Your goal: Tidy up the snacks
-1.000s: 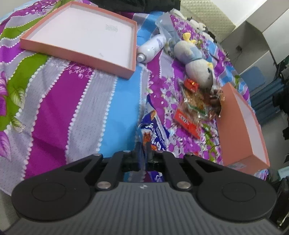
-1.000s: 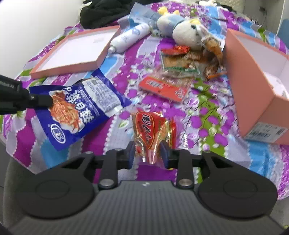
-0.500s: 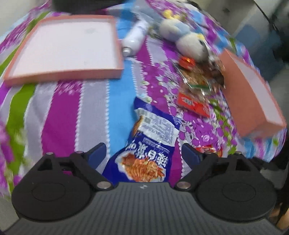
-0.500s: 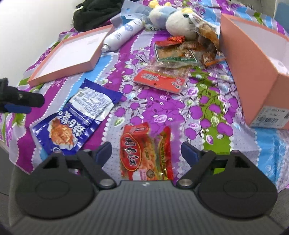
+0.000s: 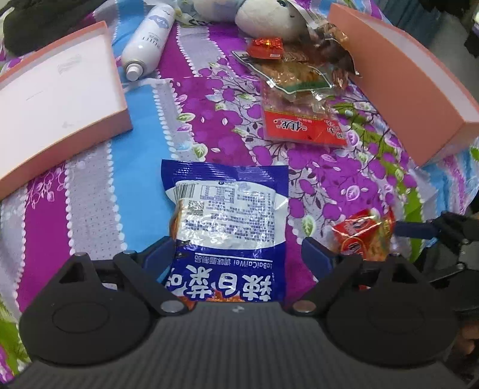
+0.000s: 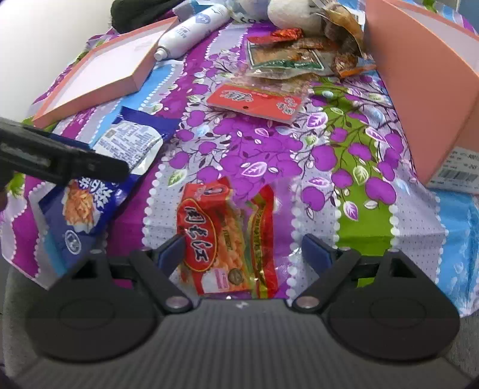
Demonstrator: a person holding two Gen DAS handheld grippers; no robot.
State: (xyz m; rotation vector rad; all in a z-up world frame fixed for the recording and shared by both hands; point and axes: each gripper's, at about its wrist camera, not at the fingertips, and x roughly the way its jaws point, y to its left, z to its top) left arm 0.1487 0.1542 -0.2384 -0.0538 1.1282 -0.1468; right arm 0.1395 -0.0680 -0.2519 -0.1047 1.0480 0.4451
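Note:
A blue snack bag (image 5: 227,221) lies flat on the flowered cloth between the spread fingers of my left gripper (image 5: 238,257), which is open. It also shows in the right wrist view (image 6: 89,191). A red snack pack (image 6: 227,236) lies between the spread fingers of my right gripper (image 6: 244,250), also open; it shows in the left wrist view (image 5: 363,236) too. Further back lie a flat red packet (image 5: 302,128) and a pile of several small snacks (image 5: 296,74). A pink box (image 5: 419,83) stands at the right, its lid (image 5: 54,98) at the left.
A white spray bottle (image 5: 148,39) and a plush toy (image 5: 269,18) lie at the back. The left gripper's finger (image 6: 60,158) crosses the left of the right wrist view. The cloth's front edge drops off just below both grippers.
Both grippers were shut on their snacks one second ago, opened and let them drop onto the cloth. Both snacks now lie flat, and the cameras have come closer to them.

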